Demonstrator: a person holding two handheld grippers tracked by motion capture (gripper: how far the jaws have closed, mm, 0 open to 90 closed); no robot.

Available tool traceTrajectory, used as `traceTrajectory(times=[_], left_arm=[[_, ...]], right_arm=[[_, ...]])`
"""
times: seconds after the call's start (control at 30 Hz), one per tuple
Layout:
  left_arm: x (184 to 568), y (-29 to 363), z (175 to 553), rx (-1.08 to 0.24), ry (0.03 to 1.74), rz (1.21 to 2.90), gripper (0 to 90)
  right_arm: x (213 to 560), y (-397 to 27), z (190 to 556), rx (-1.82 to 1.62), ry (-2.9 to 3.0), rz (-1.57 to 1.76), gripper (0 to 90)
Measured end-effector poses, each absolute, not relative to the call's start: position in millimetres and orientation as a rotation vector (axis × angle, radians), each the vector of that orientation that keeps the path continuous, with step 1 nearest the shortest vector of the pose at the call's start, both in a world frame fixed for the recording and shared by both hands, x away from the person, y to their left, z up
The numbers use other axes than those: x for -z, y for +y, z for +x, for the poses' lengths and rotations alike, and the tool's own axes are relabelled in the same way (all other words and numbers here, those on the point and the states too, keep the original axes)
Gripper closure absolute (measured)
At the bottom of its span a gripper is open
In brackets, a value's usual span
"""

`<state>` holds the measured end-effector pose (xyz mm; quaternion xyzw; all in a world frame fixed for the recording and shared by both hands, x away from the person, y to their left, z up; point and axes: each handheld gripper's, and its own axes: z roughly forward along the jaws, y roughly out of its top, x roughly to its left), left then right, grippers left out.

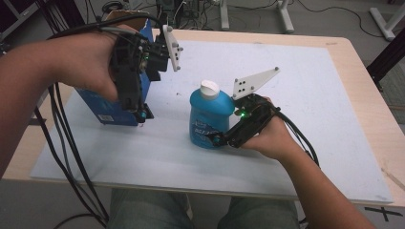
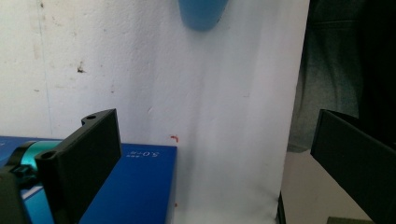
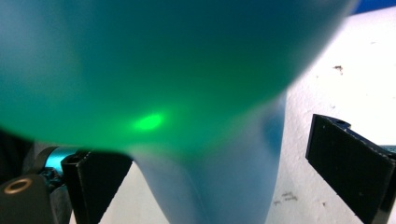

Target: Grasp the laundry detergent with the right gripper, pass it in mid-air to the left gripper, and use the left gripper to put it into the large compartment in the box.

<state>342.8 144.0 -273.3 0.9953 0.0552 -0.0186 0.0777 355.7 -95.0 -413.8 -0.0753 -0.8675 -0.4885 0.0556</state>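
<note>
With the right tongs (image 1: 216,139) gaping around the bottle (image 1: 206,117), centre it before squeezing, while the left tongs (image 1: 143,113) hang wide, empty, over the box (image 1: 111,112).

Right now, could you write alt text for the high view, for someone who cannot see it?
A person's right tongs sit open around a blue bottle with a white cap, standing on a white board. The left tongs hover over a dark blue box at the board's left edge.
</note>
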Motion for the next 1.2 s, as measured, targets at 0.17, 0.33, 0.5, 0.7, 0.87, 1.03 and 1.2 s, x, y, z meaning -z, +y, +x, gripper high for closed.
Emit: traceTrajectory(times=[0.17,0.33,0.5,0.7,0.87,1.03,1.2], left_arm=[[272.9,144.9,342.8,0.054,0.174,2.978,1.8],[273.5,146.0,342.8,0.054,0.176,2.982,1.8],[273.5,145.5,342.4,0.054,0.175,2.977,1.8],[273.4,145.5,342.1,0.054,0.177,2.978,1.8],[273.9,145.4,341.9,0.050,0.178,2.982,1.8],[274.5,144.6,341.8,0.050,0.178,2.983,1.8],[273.9,145.1,342.4,0.050,0.179,2.987,1.8]], right_arm=[[414.0,-94.5,355.8,1.524,-2.609,-0.218,13.8],[415.7,-93.3,355.8,1.529,-2.606,-0.218,16.0],[416.2,-92.2,354.9,1.537,-2.608,-0.209,18.8],[416.1,-93.0,355.0,1.559,-2.605,-0.202,24.3],[416.1,-92.7,354.2,1.555,-2.614,-0.203,25.1],[416.2,-92.5,354.0,1.567,-2.614,-0.203,26.5],[416.1,-92.9,352.7,1.606,-2.602,-0.195,32.6]])
